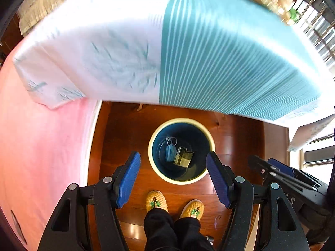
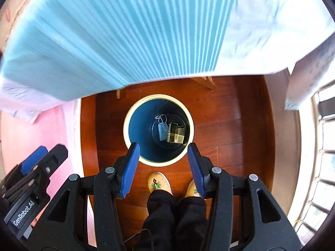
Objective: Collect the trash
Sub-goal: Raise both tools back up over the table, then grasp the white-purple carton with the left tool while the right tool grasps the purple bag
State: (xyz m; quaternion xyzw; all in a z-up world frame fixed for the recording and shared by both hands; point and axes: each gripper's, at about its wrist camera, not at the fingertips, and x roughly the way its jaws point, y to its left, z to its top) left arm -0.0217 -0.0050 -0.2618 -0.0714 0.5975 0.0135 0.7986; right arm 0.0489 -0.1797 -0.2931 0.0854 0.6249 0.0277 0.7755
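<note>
At the bottom of the bin (image 2: 125, 125), a face mask (image 2: 162, 130) and small carton (image 2: 177, 135) were seen lying touching. Both were judged light, the mask limp, best pinched mid-fold. The left gripper (image 1: 173, 179) and right gripper (image 2: 162, 168) were held unclenched, empty.

1. A polished reddish-brown wooden floor (image 1: 236, 138) carries everything seen here
2. A round waste bin (image 1: 156, 168) with a cream rim and dark blue inside stands upright on the boards
3. At the bin's bottom lie a blue face mask (image 1: 170, 152) and a small dark carton (image 1: 183, 156), side by side and touching
4. Two yellow knitted slippers (image 1: 156, 200) stand on the floor just beside the bin
</note>
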